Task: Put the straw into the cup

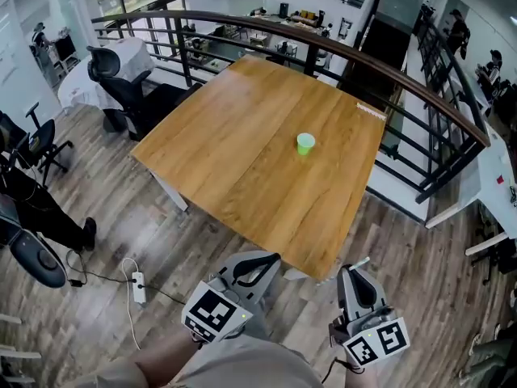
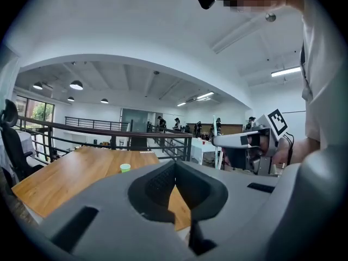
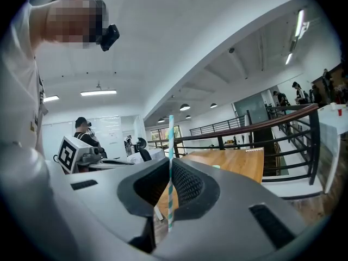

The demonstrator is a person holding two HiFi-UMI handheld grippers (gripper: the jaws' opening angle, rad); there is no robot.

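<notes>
On a wooden bench [image 1: 234,160] beside a dark railing [image 1: 404,75], a small green cup [image 1: 305,143] is seen standing upright and alone, well apart from both claws, which are held just short of the bench's near corner in the head view. Only a short white sliver of the straw [image 1: 360,262] is shown there, at the tip of the right claw [image 1: 355,267]. In the right gripper view the straw [image 3: 171,173] is shown in full: striped white and teal, upright, and pinched between the closed jaws of the right claw [image 3: 169,165]. The left claw [image 1: 265,261] is seen in the left gripper view [image 2: 175,170] with its jaws brought together on nothing, the cup [image 2: 125,167] small beyond them. In that view alone the right claw's marker cube [image 2: 276,121] is caught side-on, printed with a black-and-white square pattern. A black office chair [image 1: 121,79] and a white power strip [image 1: 138,288] on the plank floor are taken in by the head view only.
</notes>
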